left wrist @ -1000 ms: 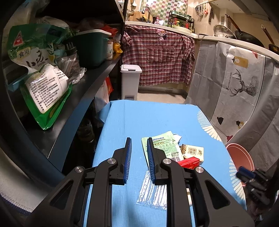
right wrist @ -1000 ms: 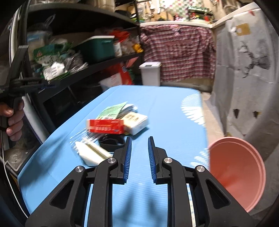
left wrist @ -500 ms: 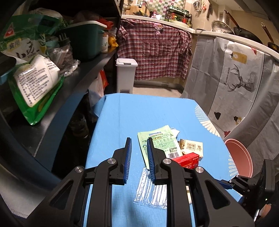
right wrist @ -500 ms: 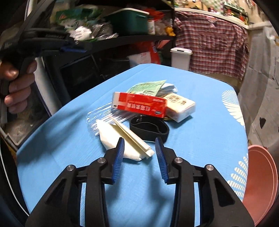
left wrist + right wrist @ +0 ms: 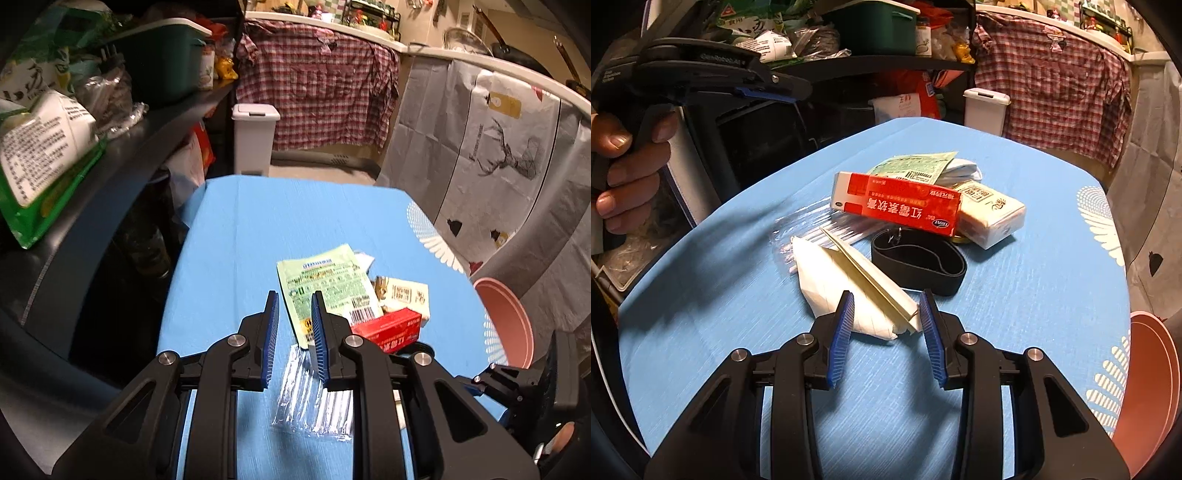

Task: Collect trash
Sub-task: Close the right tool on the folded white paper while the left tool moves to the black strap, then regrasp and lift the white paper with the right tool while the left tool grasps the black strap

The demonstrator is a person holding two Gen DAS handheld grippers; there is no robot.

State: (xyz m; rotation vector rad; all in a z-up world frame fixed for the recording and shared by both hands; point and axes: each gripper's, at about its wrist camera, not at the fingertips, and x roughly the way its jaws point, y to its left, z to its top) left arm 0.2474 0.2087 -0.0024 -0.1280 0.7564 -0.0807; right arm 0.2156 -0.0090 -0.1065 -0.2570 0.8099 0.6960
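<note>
Trash lies piled on the blue-covered table (image 5: pixel 1034 332): a red box (image 5: pixel 897 205), a green sachet (image 5: pixel 912 166), a beige packet (image 5: pixel 993 214), a black band (image 5: pixel 919 264), a clear plastic wrapper (image 5: pixel 805 229) and a folded white paper (image 5: pixel 842 280). My right gripper (image 5: pixel 886 295) hovers low at the paper's near end. Its jaws are closing, the paper's tip lies between them, and the pads do not press on it. My left gripper (image 5: pixel 293 295) hangs over the green sachet (image 5: pixel 328 284) and clear wrapper (image 5: pixel 314 410), narrowly open and holding nothing.
A pink bin (image 5: pixel 1148 376) stands beside the table's right edge. A white pedal bin (image 5: pixel 255 140) is on the floor beyond the far end. A dark shelf (image 5: pixel 129 155) crowded with bags and a green tub runs along the left. A hand (image 5: pixel 628 155) holds the left gripper.
My right gripper swung left and down onto the pile and its jaws spread wider, now flanking the white paper's end. My left gripper sank slightly toward the table, its gap unchanged.
</note>
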